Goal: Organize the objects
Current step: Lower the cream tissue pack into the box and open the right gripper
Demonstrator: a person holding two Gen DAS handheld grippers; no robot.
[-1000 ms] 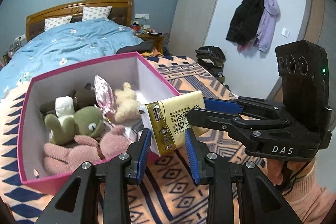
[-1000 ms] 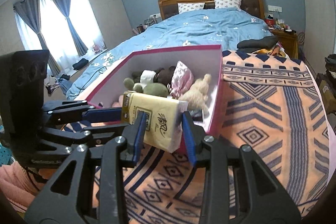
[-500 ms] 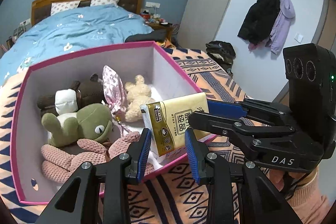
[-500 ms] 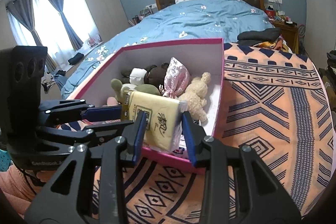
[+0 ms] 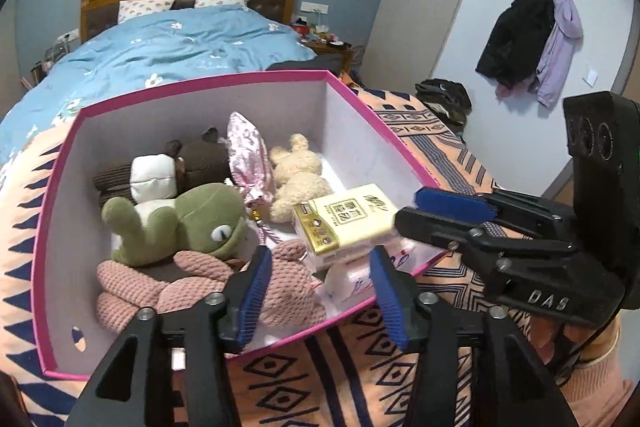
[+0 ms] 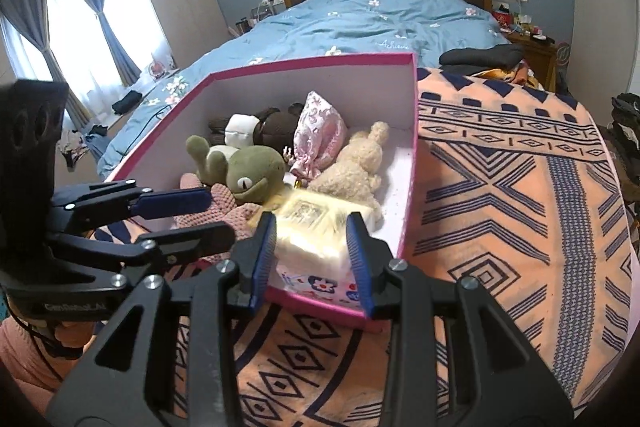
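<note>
In the pink cardboard box [image 5: 372,115], glossy yellow tissue pack [image 5: 344,217]; both tongs [image 6: 312,259] [image 5: 320,291] spread, empty.

Home bedroom: made bed [image 6: 372,23], curtained window [image 6: 60,27], coats on wall hooks [image 5: 528,35].

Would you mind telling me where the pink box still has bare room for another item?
Free floor shows along the right wall of the pink box, beside the cream bunny, toward the far right corner. The left half is crowded: green frog, brown bear, pink knit plush. The yellow tissue pack fills the near right corner.
</note>
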